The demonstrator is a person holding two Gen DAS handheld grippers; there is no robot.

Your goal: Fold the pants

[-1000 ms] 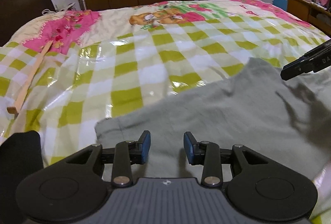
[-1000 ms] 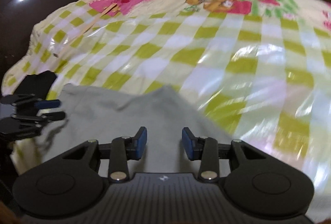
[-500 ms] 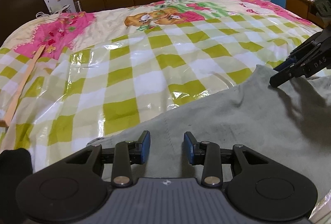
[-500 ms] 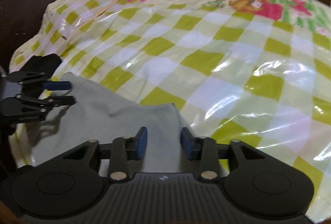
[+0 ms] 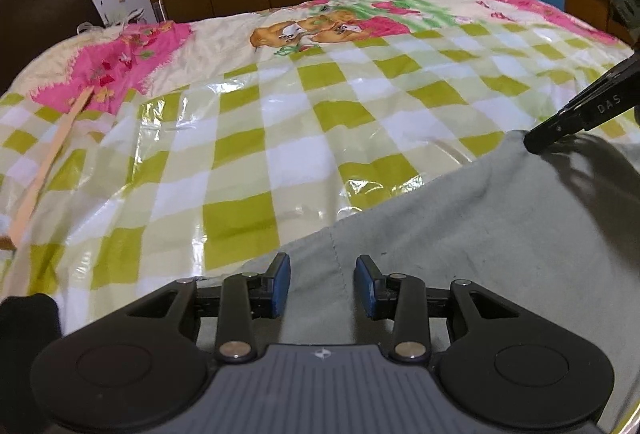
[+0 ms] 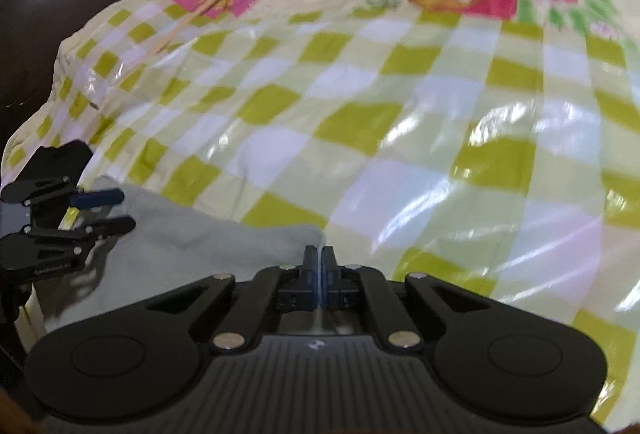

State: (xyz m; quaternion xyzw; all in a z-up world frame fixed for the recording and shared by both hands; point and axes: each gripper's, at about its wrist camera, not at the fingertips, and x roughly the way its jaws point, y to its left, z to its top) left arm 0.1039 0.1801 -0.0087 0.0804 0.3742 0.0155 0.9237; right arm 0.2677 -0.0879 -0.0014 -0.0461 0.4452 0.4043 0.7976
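Right tool (image 6: pixel 319 266) pinches the grey pants (image 5: pixel 460 234) corner — left tool (image 5: pixel 322 280) hovers wide over their edge.

checked bedspread (image 5: pixel 280 137) bare beyond the pants (image 5: pixel 480 234), wooden stick (image 5: pixel 44 169) at far left

My black claws carry blue pads (image 5: pixel 281 284), the pants (image 5: pixel 480 218) under them are plain grey-green, and the bedspread (image 5: pixel 280 121) is a glossy check of lime green, pale yellow and white with pink patches and brown cartoon bears.
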